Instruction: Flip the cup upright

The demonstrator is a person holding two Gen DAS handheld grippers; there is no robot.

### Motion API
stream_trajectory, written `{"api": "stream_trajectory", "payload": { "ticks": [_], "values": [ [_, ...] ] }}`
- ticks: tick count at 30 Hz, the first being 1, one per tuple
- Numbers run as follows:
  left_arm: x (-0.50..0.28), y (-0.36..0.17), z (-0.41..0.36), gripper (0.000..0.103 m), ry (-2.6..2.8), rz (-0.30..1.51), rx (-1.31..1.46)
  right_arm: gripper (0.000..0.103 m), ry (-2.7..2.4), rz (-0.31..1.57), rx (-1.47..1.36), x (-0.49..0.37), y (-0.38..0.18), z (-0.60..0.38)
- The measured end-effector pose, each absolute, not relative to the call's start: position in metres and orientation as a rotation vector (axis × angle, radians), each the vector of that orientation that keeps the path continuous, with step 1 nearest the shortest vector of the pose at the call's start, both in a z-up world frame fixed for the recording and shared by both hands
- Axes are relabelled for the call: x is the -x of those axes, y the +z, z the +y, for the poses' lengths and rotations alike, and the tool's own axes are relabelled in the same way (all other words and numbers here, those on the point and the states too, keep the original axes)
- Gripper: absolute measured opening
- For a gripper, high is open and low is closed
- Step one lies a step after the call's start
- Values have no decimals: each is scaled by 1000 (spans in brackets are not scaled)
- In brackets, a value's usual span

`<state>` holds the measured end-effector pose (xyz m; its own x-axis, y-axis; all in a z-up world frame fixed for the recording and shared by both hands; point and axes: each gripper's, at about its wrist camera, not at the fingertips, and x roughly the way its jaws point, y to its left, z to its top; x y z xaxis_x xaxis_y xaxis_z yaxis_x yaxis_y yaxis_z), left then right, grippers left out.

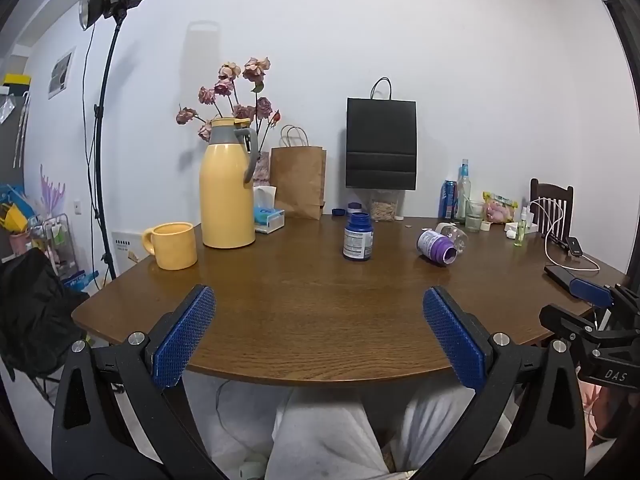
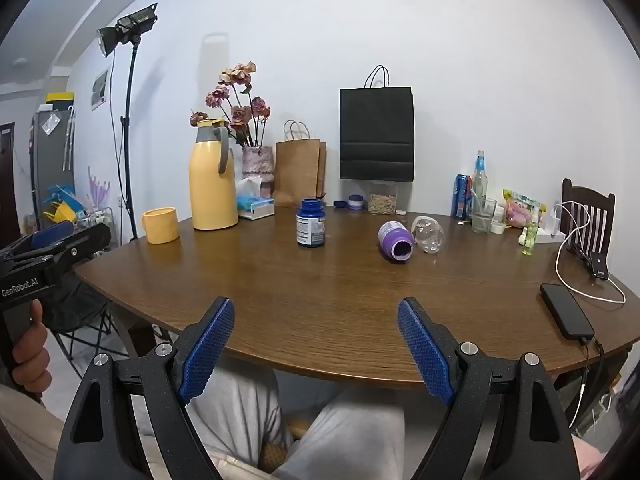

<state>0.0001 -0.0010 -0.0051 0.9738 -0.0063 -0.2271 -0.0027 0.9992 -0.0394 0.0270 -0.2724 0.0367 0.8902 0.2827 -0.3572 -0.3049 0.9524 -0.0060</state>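
Grippers wait at the near edge of the brown bench, both wide open and holding nothing. The left gripper shows blue pads, and so does the right gripper. Far off on the left side of the bench sits the yellow cup, just beside the tall yellow jug. Its handle points left. I cannot tell which end of the cup is up. A blue bottle stands in the middle. A purple bottle lies on its side, next to a clear bottle. A black phone lies on the right.
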Motion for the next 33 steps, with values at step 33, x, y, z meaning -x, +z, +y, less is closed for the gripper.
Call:
{"api": "stream_trajectory", "payload": {
  "ticks": [33],
  "values": [
    [6, 2, -5, 103, -12, 200, 36, 88, 306, 360, 62, -28, 35, -274]
  ]
}}
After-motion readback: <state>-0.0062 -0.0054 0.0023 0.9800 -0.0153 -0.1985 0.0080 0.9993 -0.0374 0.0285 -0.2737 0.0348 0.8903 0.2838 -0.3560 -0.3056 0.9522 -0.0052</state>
